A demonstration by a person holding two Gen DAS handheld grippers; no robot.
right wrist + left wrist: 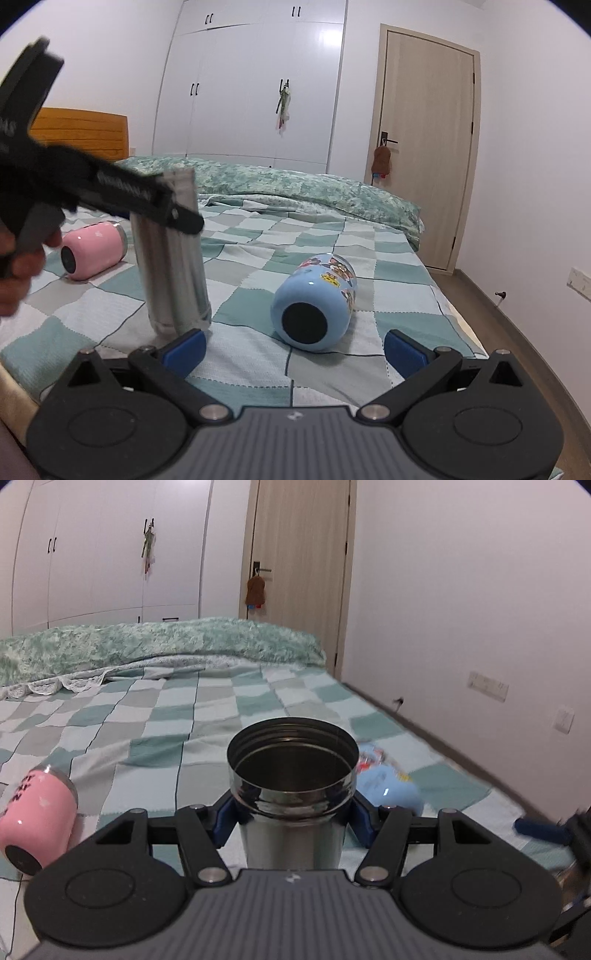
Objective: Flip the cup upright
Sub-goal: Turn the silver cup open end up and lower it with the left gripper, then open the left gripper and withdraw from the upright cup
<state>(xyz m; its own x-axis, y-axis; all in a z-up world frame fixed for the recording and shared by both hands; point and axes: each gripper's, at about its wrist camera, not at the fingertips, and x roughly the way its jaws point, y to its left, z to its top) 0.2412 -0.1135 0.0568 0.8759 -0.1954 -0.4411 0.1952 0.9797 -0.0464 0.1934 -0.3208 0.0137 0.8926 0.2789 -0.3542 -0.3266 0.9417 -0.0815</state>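
the left gripper grasps the steel cup, which stands upright with its base on the checkered bed. the right gripper is spread wide, near the blue cup lying on its side; a pink cup also lies sideways.

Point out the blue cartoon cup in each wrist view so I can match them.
Left wrist: blue cartoon cup right of centre, partly hidden behind the steel cup.
Right wrist: centre, lying on its side, dark base toward the camera.
Shared landmark: pink cup, lying at left.
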